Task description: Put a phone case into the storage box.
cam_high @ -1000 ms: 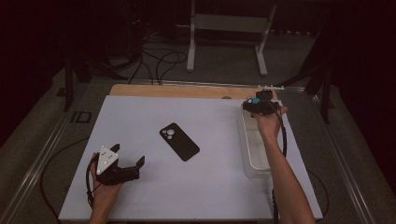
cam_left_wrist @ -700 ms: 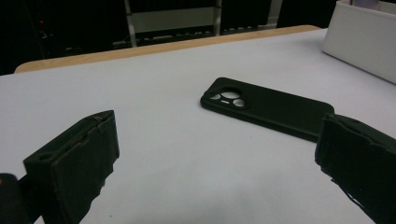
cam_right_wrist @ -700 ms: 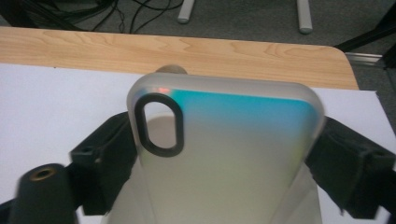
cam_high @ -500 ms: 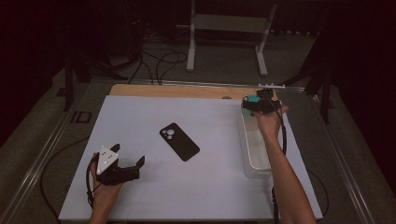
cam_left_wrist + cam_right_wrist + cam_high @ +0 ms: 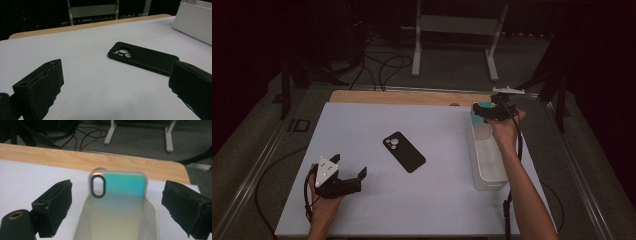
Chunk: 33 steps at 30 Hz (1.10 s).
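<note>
Since a second ago the right gripper [image 5: 480, 111] has lifted a little above the far end of the white bin [image 5: 487, 181], its jaws having just been opening. They now stand wide apart, clear of the iridescent phone case [image 5: 118, 195] propped in the bin. A black phone [image 5: 404, 151] lies mid-table on the white table [image 5: 437, 200]; dark floor and cables lie beyond. The left gripper [image 5: 349, 172] rests open, empty.
</note>
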### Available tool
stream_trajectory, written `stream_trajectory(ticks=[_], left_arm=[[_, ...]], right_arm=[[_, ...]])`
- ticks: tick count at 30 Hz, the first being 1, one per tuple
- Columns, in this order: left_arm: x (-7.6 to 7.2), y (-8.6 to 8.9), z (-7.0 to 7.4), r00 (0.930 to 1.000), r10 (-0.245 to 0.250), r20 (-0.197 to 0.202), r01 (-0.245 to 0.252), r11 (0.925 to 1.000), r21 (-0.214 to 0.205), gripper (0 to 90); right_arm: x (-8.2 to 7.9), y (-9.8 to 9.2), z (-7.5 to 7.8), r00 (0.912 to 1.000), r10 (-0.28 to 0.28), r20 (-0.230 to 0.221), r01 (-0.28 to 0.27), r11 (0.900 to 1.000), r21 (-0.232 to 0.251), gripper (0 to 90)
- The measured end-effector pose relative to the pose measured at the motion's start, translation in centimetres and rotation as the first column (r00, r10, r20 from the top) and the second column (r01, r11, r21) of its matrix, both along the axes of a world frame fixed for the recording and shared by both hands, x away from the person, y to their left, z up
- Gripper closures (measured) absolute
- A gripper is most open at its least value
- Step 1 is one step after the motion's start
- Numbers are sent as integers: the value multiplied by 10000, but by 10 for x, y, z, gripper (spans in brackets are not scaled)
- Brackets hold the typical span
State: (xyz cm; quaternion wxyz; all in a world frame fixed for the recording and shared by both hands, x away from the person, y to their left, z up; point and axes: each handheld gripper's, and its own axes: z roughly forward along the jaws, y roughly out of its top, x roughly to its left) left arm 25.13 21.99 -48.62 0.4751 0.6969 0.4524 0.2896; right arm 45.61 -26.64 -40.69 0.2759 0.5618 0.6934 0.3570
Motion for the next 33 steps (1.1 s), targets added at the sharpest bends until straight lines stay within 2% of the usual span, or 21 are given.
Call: stream_trajectory(ticks=[2, 3, 5, 8, 13, 14, 15, 16, 17, 18, 20, 22, 23, 24, 25, 26, 27, 29, 30, 31, 33], left_arm=[[0, 0, 0, 10000, -19, 7, 19, 10000, 19, 3], [0, 0, 0, 10000, -15, 3, 15, 10000, 12, 3], [0, 0, 0, 10000, 6, 11, -6, 10000, -6, 3], [0, 0, 0, 10000, 10, 7, -10, 10000, -42, 3], [0, 0, 0, 10000, -32, 6, 32, 10000, 18, 3], [0, 0, 0, 10000, -38, 7, 38, 10000, 25, 3], [-1, 0, 0, 10000, -19, 30, 19, 10000, -4, 3], [-1, 0, 1, 10000, -12, 39, 12, 10000, -2, 3], [-1, 0, 1, 10000, -4, 34, 4, 10000, -10, 3], [-1, 0, 1, 10000, -2, 32, 2, 10000, -19, 3], [-1, 0, 1, 10000, -8, 29, 8, 10000, -15, 3], [-1, 0, 1, 10000, -15, 24, 15, 10000, -9, 3], [-1, 0, 1, 10000, -28, 29, 29, 10000, -7, 3], [-1, 0, 1, 10000, -35, 37, 35, 10000, 3, 3], [-1, -1, 1, 10000, -64, 26, 64, 10000, 23, 3], [-1, -1, 1, 10000, -64, 26, 64, 10000, 23, 3], [-1, -1, 1, 10000, -76, 15, 76, 10000, 19, 3], [-2, -1, 1, 9999, -105, 34, 105, 9999, 45, 3], [-2, -1, 2, 9999, -100, 53, 100, 9999, 11, 3], [-2, -1, 2, 9999, -97, 57, 97, 10000, 18, 3], [-2, 0, 3, 9999, -92, 74, 91, 10000, 12, 3]], right_arm=[[-5, 2, 5, 9994, 292, 201, -290, 9995, -84, 96], [-11, 4, 9, 9974, 633, 349, -629, 9980, -112, 96], [-14, 6, 10, 9960, 775, 441, -768, 9969, -160, 96], [-26, 10, 15, 9887, 1317, 711, -1310, 9913, -155, 96], [-48, 15, 17, 9714, 2030, 1228, -2053, 9787, 62, 96], [-58, 17, 17, 9627, 2280, 1460, -2328, 9724, 168, 96], [-58, 17, 17, 9627, 2280, 1460, -2328, 9724, 168, 96], [-63, 18, 17, 9587, 2394, 1537, -2448, 9694, 174, 96], [-74, 20, 15, 9505, 2577, 1733, -2666, 9634, 295, 96], [-74, 20, 15, 9505, 2577, 1733, -2666, 9634, 295, 96], [-85, 22, 14, 9417, 2755, 1934, -2855, 9580, 256, 96], [-103, 21, 12, 9283, 2880, 2352, -3093, 9492, 585, 96], [-103, 21, 12, 9283, 2880, 2352, -3093, 9492, 585, 96], [-109, 20, 12, 9248, 2919, 2441, -3166, 9461, 684, 96], [-122, 19, 9, 9164, 2954, 2701, -3286, 9405, 864, 96], [-128, 18, 6, 9140, 2978, 2754, -3337, 9381, 930, 97], [-128, 18, 6, 9140, 2978, 2754, -3337, 9381, 930, 97], [-142, 17, 0, 9085, 3048, 2857, -3468, 9315, 1092, 96], [-156, 15, -8, 9025, 3077, 3012, -3491, 9324, 934, 97], [-156, 15, -8, 9025, 3077, 3012, -3491, 9324, 934, 97], [-170, 12, -17, 8960, 3060, 3217, -3481, 9339, 811, 97]])
